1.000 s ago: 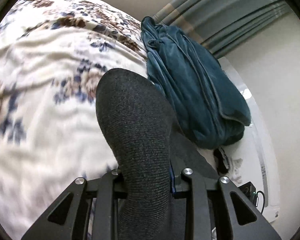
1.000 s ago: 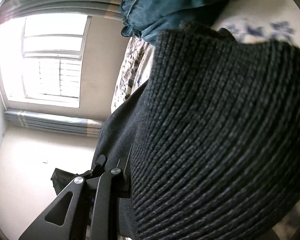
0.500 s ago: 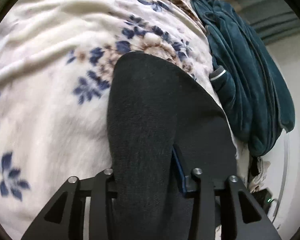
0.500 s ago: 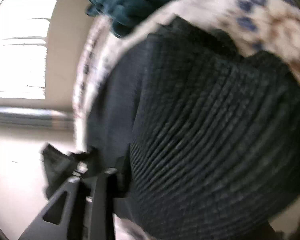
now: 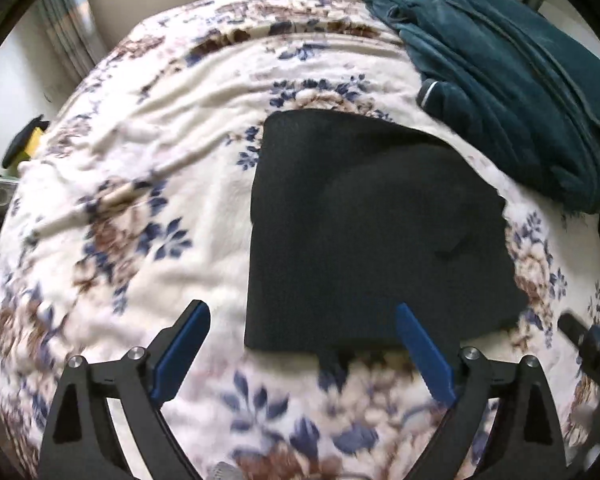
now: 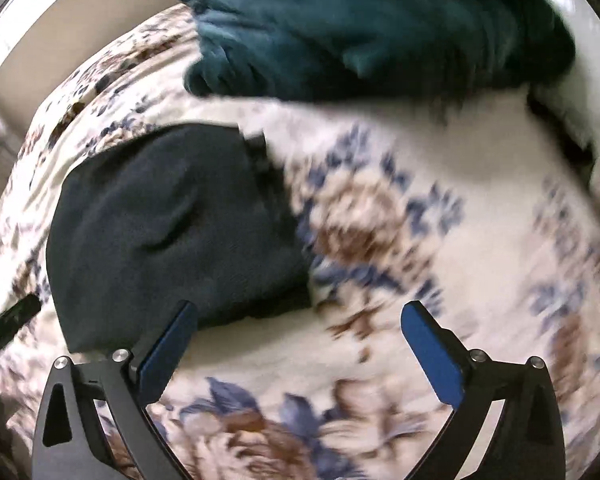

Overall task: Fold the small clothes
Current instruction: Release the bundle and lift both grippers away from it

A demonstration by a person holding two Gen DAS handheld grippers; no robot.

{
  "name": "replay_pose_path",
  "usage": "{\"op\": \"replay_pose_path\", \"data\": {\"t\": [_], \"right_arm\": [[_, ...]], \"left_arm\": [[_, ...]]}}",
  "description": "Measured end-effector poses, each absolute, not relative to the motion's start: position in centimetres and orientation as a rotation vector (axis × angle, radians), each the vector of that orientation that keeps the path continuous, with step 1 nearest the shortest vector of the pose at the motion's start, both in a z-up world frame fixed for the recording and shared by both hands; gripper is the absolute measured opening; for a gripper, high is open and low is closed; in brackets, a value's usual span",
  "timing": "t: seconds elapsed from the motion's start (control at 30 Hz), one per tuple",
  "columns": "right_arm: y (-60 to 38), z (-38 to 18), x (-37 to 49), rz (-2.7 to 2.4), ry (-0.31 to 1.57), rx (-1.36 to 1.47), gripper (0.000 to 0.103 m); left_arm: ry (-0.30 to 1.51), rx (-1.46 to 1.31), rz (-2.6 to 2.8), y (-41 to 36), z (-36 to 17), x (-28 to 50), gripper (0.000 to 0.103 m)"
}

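Dark knit garment [image 5: 364, 232] flat on floral blanket [image 5: 140, 208]; no writing legible.

Dark knit garment [image 5: 364, 232], folded flat, on floral blanket [image 5: 140, 168]

Both wrist views steeply down, close over the bed [image 5: 148, 152], sharing the dark garment [image 5: 360, 232].
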State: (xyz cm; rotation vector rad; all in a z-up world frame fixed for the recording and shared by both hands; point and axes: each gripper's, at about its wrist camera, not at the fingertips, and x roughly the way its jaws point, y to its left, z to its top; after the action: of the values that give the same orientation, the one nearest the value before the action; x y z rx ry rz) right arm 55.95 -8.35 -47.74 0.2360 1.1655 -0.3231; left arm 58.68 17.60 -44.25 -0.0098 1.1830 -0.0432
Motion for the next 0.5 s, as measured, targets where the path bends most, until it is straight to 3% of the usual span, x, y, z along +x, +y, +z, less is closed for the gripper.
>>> {"op": "replay_pose_path", "data": {"t": [0.5], "right_arm": [[-6.4,-27.8,47.4,-0.248,0.994,0.012,0.103]], "left_arm": [[1.03,0.002,0.002,16.3,-28.9,49.2,0.096]]}}
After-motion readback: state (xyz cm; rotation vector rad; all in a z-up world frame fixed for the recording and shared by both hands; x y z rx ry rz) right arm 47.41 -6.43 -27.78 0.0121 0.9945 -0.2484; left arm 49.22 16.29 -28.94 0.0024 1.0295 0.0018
